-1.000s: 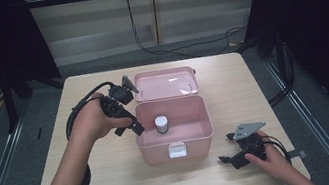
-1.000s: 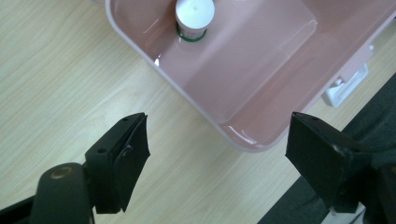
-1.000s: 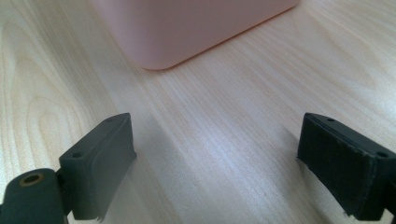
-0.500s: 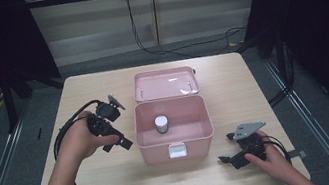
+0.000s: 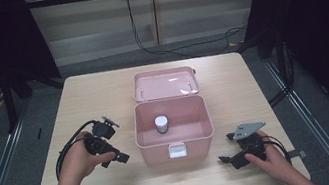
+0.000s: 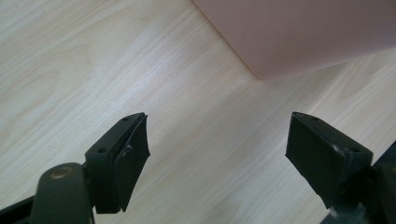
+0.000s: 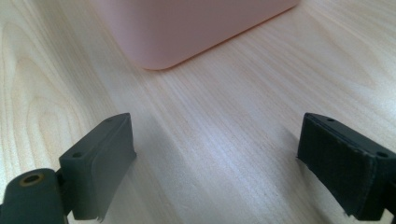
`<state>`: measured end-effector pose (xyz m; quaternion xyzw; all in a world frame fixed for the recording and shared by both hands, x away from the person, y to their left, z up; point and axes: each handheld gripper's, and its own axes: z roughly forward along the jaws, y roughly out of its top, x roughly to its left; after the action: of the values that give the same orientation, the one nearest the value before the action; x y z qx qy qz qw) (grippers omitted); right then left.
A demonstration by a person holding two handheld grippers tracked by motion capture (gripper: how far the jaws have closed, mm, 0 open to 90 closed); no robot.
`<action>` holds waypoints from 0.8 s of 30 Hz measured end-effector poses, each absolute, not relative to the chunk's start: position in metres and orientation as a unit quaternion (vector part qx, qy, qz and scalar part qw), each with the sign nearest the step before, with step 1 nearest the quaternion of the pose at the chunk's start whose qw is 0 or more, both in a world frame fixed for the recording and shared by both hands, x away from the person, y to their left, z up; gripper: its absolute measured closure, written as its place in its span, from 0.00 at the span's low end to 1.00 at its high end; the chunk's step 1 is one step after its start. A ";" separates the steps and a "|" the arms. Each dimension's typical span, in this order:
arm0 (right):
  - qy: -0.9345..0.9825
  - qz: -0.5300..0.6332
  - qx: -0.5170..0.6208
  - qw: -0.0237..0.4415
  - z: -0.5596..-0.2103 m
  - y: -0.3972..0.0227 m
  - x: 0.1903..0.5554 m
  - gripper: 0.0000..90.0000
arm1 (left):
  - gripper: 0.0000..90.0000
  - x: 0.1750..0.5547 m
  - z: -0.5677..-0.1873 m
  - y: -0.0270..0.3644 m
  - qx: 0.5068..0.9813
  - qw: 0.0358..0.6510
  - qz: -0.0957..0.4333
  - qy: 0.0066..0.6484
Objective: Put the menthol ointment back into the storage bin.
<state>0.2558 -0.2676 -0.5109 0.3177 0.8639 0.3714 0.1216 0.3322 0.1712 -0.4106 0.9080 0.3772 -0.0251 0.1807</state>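
Pale wooden surface (image 5: 83, 101) carries an open pink box (image 5: 175, 139) at centre frame; left tongs (image 6: 217, 154) and right tongs (image 7: 217, 163) gape wide, empty.

In the left gripper view the pink box (image 6: 299, 32) is cut off by the top and right edges, so just one blurred lower corner and part of a wall can be seen; in the right gripper view it (image 7: 196, 28) is cropped by the top edge in the same way. From above, the small grey cylinder (image 5: 161, 124) inside the box is too small to identify, and the white latch (image 5: 177, 149) on the front wall shows no detail. Both forearms are cut off by the bottom edge there.
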 end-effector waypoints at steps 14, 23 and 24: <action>0.864 0.372 0.318 0.122 -0.511 -0.267 0.256 0.12 | 0.23 0.321 -0.459 0.169 0.904 0.225 -0.002 0.364; 0.864 0.372 0.318 0.122 -0.511 -0.267 0.256 0.12 | 0.23 0.315 -0.482 0.169 0.901 0.253 0.031 0.351; 0.864 0.372 0.318 0.122 -0.511 -0.267 0.256 0.12 | 0.22 0.315 -0.483 0.169 0.899 0.257 0.034 0.352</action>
<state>0.2558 -0.2675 -0.5110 0.3178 0.8638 0.3716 0.1218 0.3149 0.1688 -0.4827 0.8995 0.3520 0.0342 0.2567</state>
